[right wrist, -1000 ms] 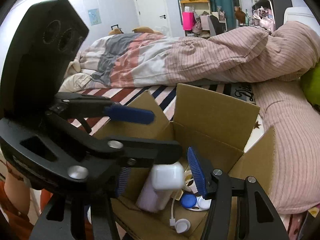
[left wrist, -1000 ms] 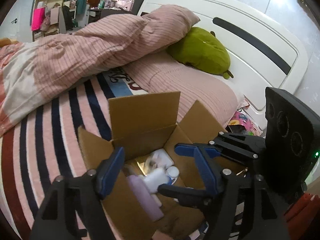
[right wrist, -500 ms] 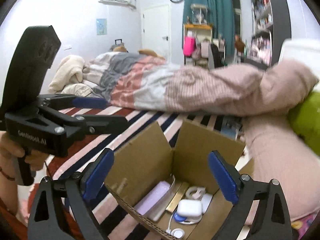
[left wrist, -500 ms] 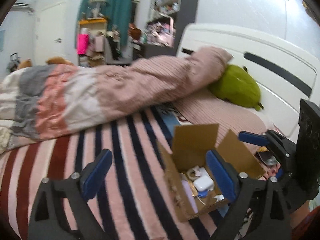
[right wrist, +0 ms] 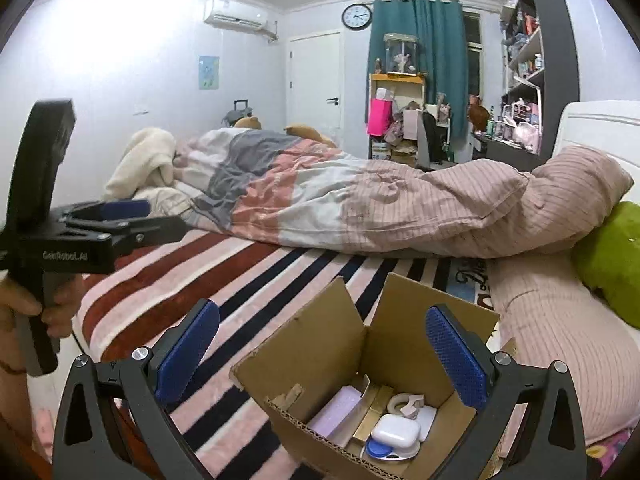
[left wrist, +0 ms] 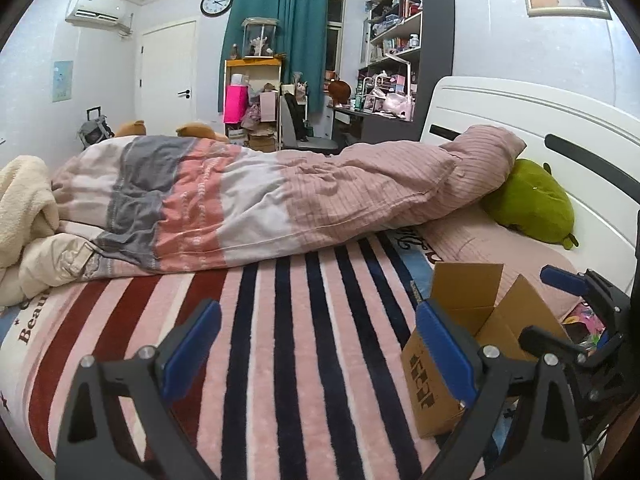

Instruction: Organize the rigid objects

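Note:
An open cardboard box (right wrist: 320, 356) sits on the striped bedspread near the pillow end; it also shows in the left wrist view (left wrist: 448, 368). Inside it lie a white earbud case (right wrist: 396, 434), a lilac bottle (right wrist: 338, 410), a gold bar (right wrist: 372, 420), a tape roll (right wrist: 406, 402) and a blue-and-white lens case (right wrist: 380, 451). My right gripper (right wrist: 320, 354) is open and empty, raised above and in front of the box. My left gripper (left wrist: 316, 348) is open and empty over the bedspread left of the box; it also shows at the left of the right wrist view (right wrist: 120, 220).
A rumpled pink and grey duvet (left wrist: 260, 200) lies across the bed. A green plush pillow (left wrist: 532, 204) rests against the white headboard (left wrist: 520, 120). Shelves and a desk (left wrist: 392, 80) stand beyond the bed. The striped bedspread (left wrist: 300, 340) spreads out in front.
Both grippers have pulled up and back from the box and opened wide. The white earbud case that was between the right fingers now lies in the box.

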Available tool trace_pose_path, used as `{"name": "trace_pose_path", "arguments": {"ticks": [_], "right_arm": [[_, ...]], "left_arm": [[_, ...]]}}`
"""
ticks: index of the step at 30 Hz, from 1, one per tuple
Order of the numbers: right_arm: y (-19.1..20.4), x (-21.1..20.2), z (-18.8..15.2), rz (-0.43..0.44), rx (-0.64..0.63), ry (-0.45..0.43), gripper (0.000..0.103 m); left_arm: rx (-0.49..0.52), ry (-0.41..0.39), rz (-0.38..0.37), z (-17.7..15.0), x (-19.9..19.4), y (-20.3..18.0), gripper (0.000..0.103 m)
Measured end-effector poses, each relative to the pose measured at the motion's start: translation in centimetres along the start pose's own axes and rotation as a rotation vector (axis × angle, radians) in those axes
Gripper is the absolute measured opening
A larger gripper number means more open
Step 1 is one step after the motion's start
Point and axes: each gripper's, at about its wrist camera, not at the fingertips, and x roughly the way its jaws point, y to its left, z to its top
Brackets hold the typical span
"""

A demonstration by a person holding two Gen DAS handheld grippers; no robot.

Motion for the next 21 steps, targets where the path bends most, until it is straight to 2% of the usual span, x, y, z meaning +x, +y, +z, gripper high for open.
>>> {"name": "trace_pose_path", "arguments": {"ticks": [21], "right_arm": [[0.14, 0.31, -0.19, -0.002, 0.017, 0.005, 0.103]], "left_arm": [[-0.002, 0.013, 0.025, -0.57, -0.26, 0.30, 0.097]]}}
